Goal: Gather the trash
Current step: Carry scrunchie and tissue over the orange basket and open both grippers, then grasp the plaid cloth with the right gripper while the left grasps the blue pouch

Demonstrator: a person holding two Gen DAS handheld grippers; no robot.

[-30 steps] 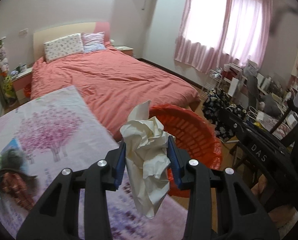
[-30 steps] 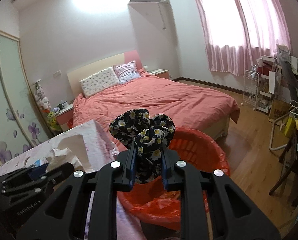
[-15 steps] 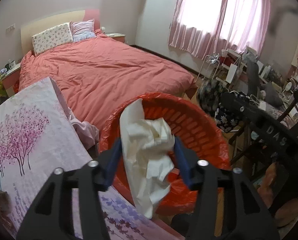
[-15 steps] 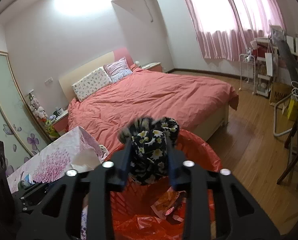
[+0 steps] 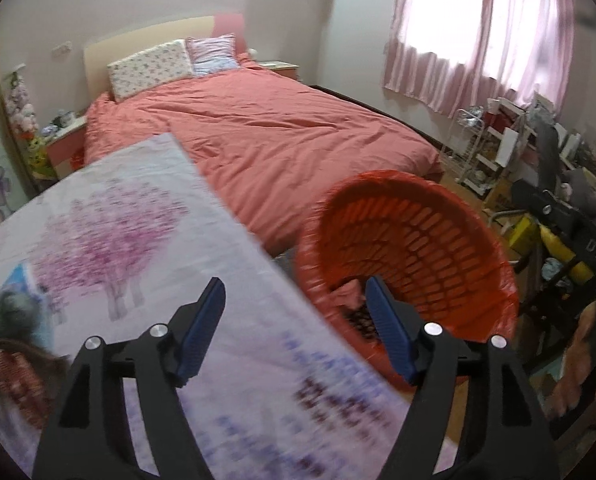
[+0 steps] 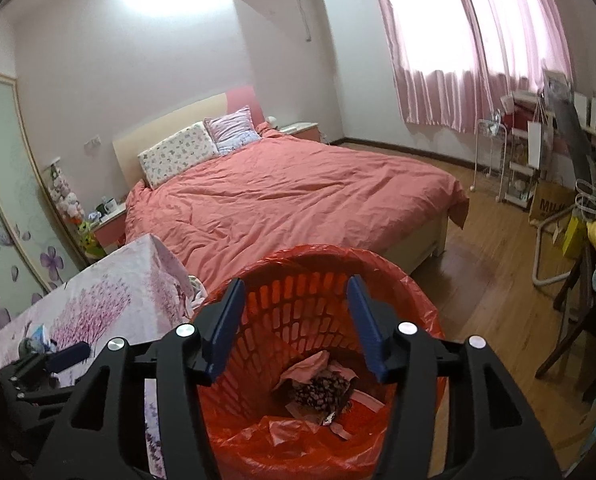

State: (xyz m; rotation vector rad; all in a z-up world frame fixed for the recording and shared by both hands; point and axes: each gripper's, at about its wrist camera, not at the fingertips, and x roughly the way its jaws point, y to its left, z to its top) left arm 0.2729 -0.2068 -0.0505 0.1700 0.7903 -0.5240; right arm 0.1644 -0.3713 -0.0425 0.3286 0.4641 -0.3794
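Observation:
The orange trash basket [image 5: 418, 240], lined with an orange bag, stands on the floor between the table and the bed. My left gripper [image 5: 294, 284] hangs over the table's edge, left of the basket. Its jaws are opening with nothing between them. My right gripper [image 6: 296, 282] is above the basket [image 6: 378, 272], its jaws also opening and empty. At the basket's bottom lies the dark floral cloth [image 6: 322, 392] among pinkish paper [image 6: 310, 364]. I cannot make out the white crumpled tissue.
The table's pink tree-print cloth [image 5: 118, 240] carries blurred small items [image 5: 14, 376] at the left. A bed with a coral cover [image 6: 298, 192] fills the room's middle. Shelves and chairs [image 6: 558, 184] crowd the right, beyond a strip of wooden floor [image 6: 498, 280].
Both grippers opened and let go of their loads: the white tissue left the left gripper, the floral cloth dropped from the right into the basket. The left gripper swung left, over the table.

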